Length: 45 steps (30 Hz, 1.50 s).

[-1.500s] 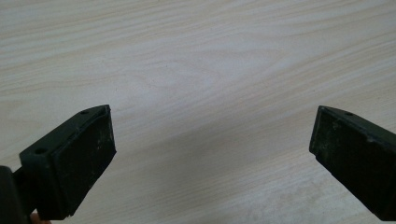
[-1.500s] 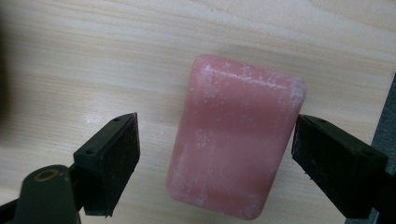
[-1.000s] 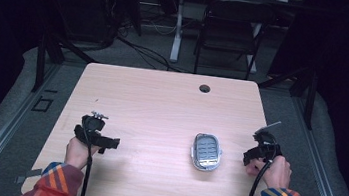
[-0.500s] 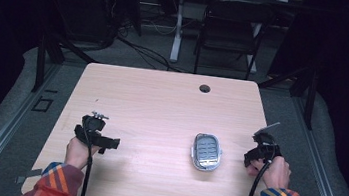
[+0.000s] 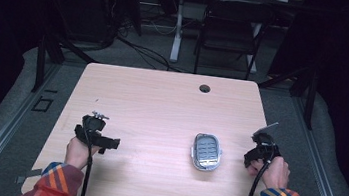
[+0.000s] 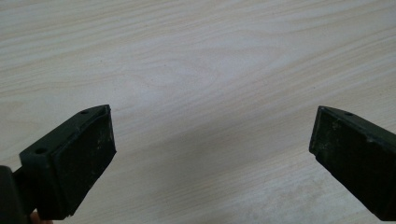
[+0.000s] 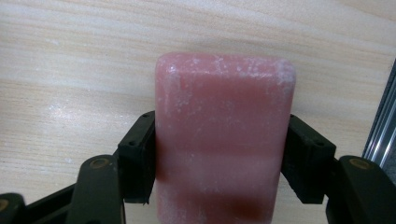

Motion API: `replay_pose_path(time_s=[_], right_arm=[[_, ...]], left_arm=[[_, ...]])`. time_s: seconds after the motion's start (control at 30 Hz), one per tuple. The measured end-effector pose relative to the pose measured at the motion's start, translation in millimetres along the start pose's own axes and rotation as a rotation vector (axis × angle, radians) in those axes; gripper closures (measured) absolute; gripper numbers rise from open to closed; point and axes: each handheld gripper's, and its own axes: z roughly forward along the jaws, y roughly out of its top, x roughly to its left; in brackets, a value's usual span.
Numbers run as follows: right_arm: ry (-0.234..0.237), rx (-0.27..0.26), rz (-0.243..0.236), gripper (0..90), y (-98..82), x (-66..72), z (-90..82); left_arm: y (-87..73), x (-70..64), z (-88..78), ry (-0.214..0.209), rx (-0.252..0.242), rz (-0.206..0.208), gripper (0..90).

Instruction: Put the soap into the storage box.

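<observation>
The high view is dim at its edges, the upper part and both sides of the frame nearly black; the pale wooden table point(image 5: 161, 106) at centre is evenly lit from above, with soft shadows under the hands at lower left and lower right; detail there is coarse and slightly blurred. The left gripper view is bright and sharp on the wood grain; a faint shadow crosses mid-frame. The right gripper view is bright; the pink bar point(image 7: 224, 140) at centre is a little soft.

your left hand point(image 5: 78, 150) held the black two-jaw left gripper point(image 6: 210, 158) low over the tabletop, its jaws spread wide. your right hand point(image 5: 272, 171) kept the black right gripper point(image 7: 219, 158) clamped on a pink rectangular bar.
</observation>
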Motion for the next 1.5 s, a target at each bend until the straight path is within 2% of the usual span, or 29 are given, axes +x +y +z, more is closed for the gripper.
replay_pose_path(time_s=[0.17,0.2,0.33,0.47,0.5,0.57,0.93,1.0,1.13,1.17,1.4,1.5], right_arm=[[-0.005,0.001,-0.015,36.9,0.1,1.0,-0.9],[-0.011,-0.014,-0.008,36.9,-0.4,1.9,-1.5],[-0.012,-0.003,-0.032,37.0,-0.1,1.4,-6.3],[0.004,-0.024,-0.012,37.0,-1.4,3.8,-3.9],[0.002,0.004,-0.039,37.0,-0.7,2.2,-6.5],[0.018,-0.015,-0.024,37.1,-1.1,2.7,-6.4],[0.047,-0.026,-0.051,37.1,-2.3,2.6,-26.4],[0.046,-0.043,-0.05,37.1,-3.3,5.2,-30.2],[0.055,-0.032,-0.079,37.1,-2.7,8.8,-34.7],[0.058,-0.058,-0.06,37.1,-3.9,11.2,-34.2],[0.063,-0.04,-0.109,37.1,-3.6,14.1,-44.7],[0.077,-0.056,-0.104,37.1,-3.5,16.9,-47.1]], left_arm=[[0.0,0.1,-0.1,-0.001,0.0,0.0,0.5],[0.0,0.1,-0.1,-0.001,0.0,0.001,0.5],[0.1,0.1,-0.3,-0.001,0.0,0.002,0.5],[0.1,-0.2,-0.1,-0.002,-0.001,0.001,0.5],[0.2,0.0,-0.1,-0.001,0.0,0.002,0.5],[0.2,0.0,0.0,-0.002,0.0,0.001,0.5],[0.3,-0.5,0.3,-0.004,0.002,0.005,0.4],[0.2,-0.8,0.4,-0.005,0.002,0.006,0.4],[0.1,-1.0,-0.1,-0.005,0.001,0.009,0.4],[0.0,-1.2,-0.2,-0.003,0.0,0.013,0.4],[0.2,-1.5,-0.7,0.0,-0.003,0.017,0.4],[0.1,-1.1,-0.9,0.0,-0.007,0.012,0.4]])
